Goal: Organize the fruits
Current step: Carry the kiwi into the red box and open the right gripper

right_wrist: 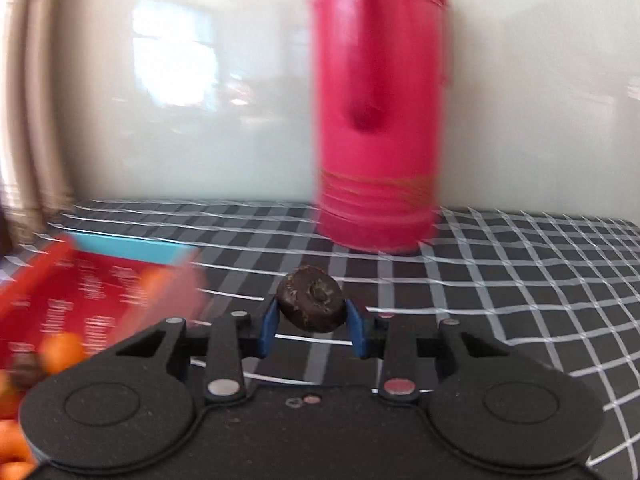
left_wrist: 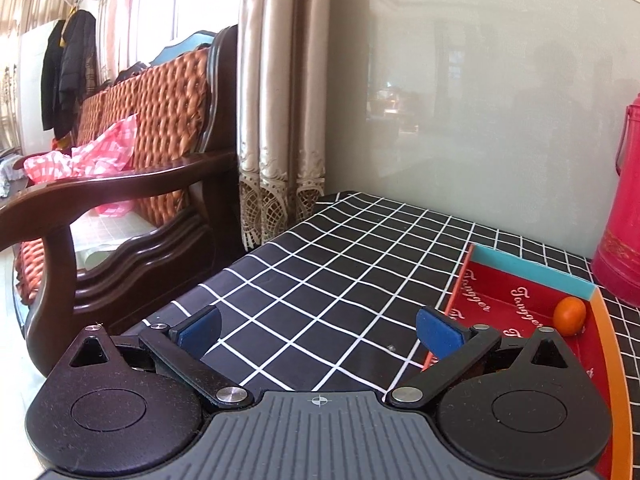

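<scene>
In the left wrist view, the left gripper [left_wrist: 318, 330] hangs low over the black checked tablecloth [left_wrist: 320, 264]. Its two blue pads [left_wrist: 434, 330] are wide apart and nothing is between them. The red tray [left_wrist: 516, 304] lies just to the right of this claw, touching the cloth. One small orange fruit [left_wrist: 569, 315] sits inside the tray, in the far corner, close to the blue end wall. A tall red flask [left_wrist: 624, 216] stands behind the tray. A wooden sofa [left_wrist: 132, 184] is well off to the left of the tray, past the table edge.

In the right wrist view, the picture is blurry. The right gripper [right_wrist: 311, 326] is pinched shut on a small dark round fruit [right_wrist: 311, 303]. The blue pads press on its left and right sides, and it is up off the cloth. The red tray [right_wrist: 60, 300] is to the left of the claw. More orange fruits [right_wrist: 60, 352] show at the tray's near end, with a brown one among them, but the blur hides how many. The red flask [right_wrist: 376, 120] stands behind the held fruit, further from the tray.

The dark fruit looks light and small. Its skin looks wrinkly and a bit dry, so it probably won't slip much. It may be soft inside, so a gentle squeeze is best. Holding it across the widest part, like now, seems right. The orange ones look smooth and round, so they could roll away or pop out if pinched off centre.
</scene>
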